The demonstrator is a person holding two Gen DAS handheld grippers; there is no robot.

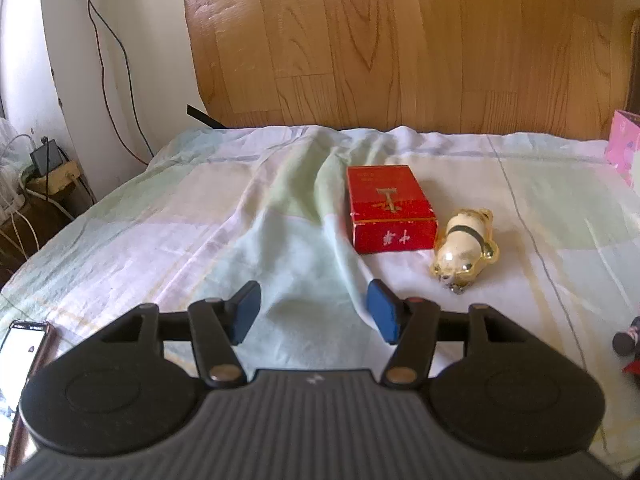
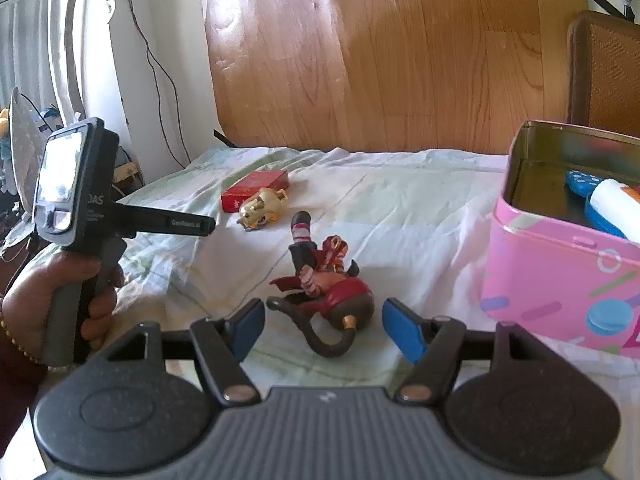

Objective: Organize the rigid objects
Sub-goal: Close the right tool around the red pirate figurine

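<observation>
Colours here are all over the place. The bedsheet (image 1: 200,216) is washed-out pastel blocks, mint green, pale lilac and cream. At about 12 o'clock from the left gripper (image 1: 316,312), which is black with blue pads, sits a bright red box (image 1: 388,208) with gold lettering, and at 1 o'clock a shiny gold pig (image 1: 466,248) with a black collar band. The figurine (image 2: 324,280) is dark red and brown with a red-and-white striped leg. The tin (image 2: 560,248) at 3 o'clock is bubblegum pink with blue, green and purple confetti shapes. The headboard (image 2: 400,60) is honey-toned woodgrain.
</observation>
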